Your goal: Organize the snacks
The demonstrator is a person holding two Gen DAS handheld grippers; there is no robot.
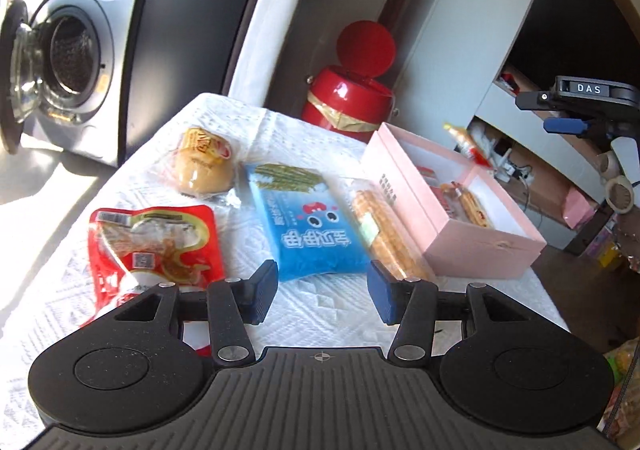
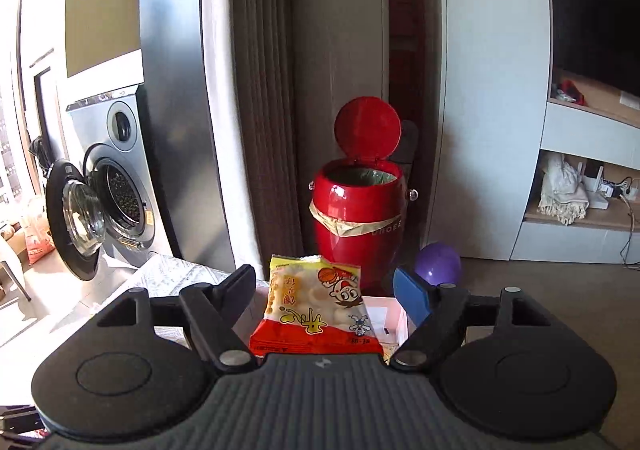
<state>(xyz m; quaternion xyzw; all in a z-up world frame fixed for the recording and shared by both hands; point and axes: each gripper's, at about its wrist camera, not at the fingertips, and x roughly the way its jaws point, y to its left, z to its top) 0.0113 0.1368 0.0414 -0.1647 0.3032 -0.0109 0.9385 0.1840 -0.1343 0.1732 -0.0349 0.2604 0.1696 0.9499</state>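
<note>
Four snacks lie mid-frame on the white cloth (image 1: 320, 302), left of the pink box (image 1: 472, 246). The left gripper (image 1: 322, 292) gapes empty; the right gripper (image 2: 324, 294) stands wide around a rice-cracker packet (image 2: 316, 306), which may fall outside the box.

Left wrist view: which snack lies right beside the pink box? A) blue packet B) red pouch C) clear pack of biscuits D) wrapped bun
C: the clear pack of biscuits lies along the pink box, with the blue packet on its other side.
</note>
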